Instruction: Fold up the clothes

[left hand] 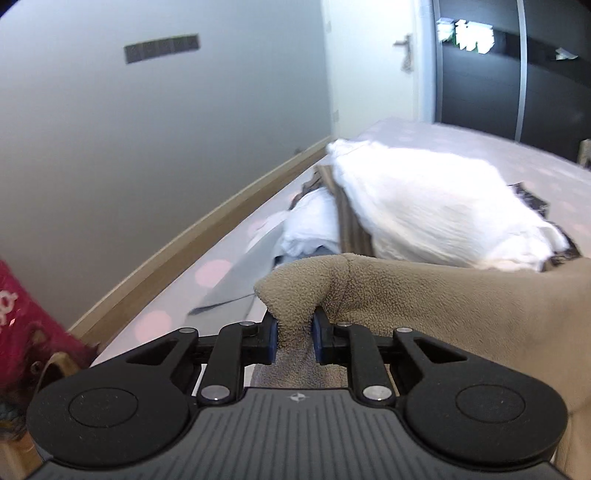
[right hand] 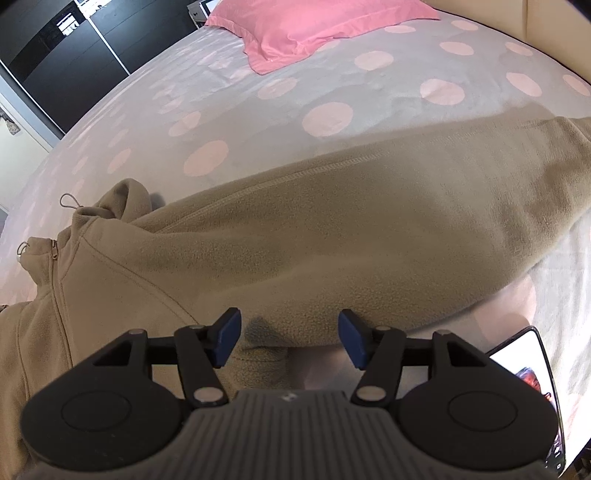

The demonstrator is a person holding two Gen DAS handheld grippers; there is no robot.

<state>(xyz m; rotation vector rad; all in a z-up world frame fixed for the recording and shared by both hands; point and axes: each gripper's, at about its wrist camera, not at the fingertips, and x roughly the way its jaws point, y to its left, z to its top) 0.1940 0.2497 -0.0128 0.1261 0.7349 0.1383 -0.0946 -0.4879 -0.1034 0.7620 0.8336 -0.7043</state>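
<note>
One tan fleece jacket (right hand: pixel 295 236), zip-fronted with cord pulls at the collar, is laid across the bed (right hand: pixel 258 110); one sleeve is stretched toward the right edge of the right wrist view. A fold of its fabric is pinched between the blue pads of the left gripper (left hand: pixel 294 338), which is clenched on it and holds it raised above the bed. No earlier picture being given, nothing is recorded of jaw motion.

The right gripper (right hand: pixel 289 341) is recorded as released: its jaws stand wide apart over the jacket's lower edge, the pads not pressing on the cloth.

One bedcover, grey with pale pink dots, is noted. One pink pillow (right hand: pixel 306 29) lies at the far end. One heap of unfolded laundry (left hand: pixel 424 214), mostly white with striped and dark pieces beneath, is seen beyond the left gripper; the count of pieces cannot be told.

One lit phone screen (right hand: pixel 524 373) lies at the bed's near right. One red printed bag (left hand: pixel 33 325) stands at the left; its lettering is not legible and its contents cannot be told.
</note>
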